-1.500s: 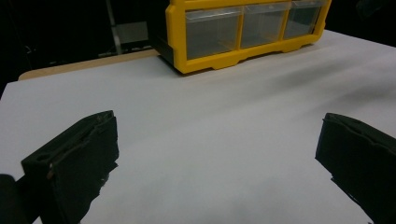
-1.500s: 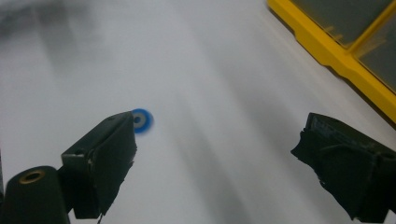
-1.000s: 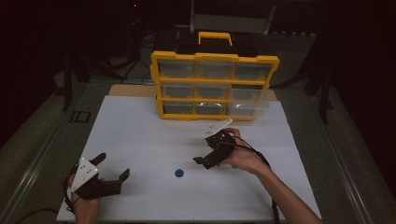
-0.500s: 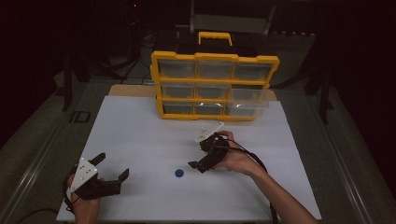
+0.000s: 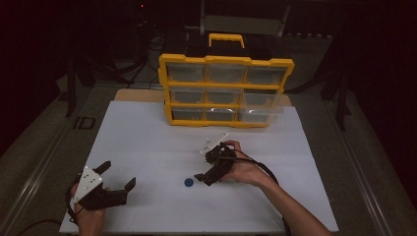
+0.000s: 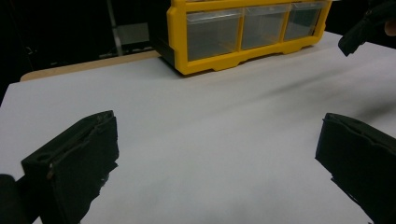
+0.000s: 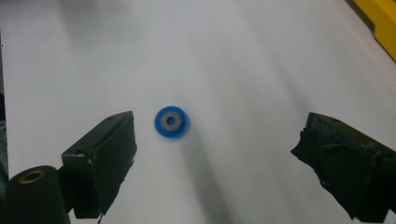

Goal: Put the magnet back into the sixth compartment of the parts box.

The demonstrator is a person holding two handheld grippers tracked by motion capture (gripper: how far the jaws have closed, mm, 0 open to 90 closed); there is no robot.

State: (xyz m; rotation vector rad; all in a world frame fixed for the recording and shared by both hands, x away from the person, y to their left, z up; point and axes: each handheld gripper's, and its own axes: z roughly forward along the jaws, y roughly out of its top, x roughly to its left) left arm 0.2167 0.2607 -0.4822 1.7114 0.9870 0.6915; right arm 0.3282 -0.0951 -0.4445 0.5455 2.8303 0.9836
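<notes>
Right tongs (image 5: 200, 177) hanging wide open just beside the blue ring (image 5: 188, 182), nothing gripped; left tongs (image 5: 118, 179) also gaping empty, well apart. Ring lying flat on the white sheet (image 5: 147, 142), near the yellow drawer box (image 5: 226, 91). Pickup apparently not yet done: closing and lifting remaining.

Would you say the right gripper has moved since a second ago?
Yes. In the high view the right gripper has come away from the yellow organizer, toward the person and the blue ring, jaws open.
</notes>
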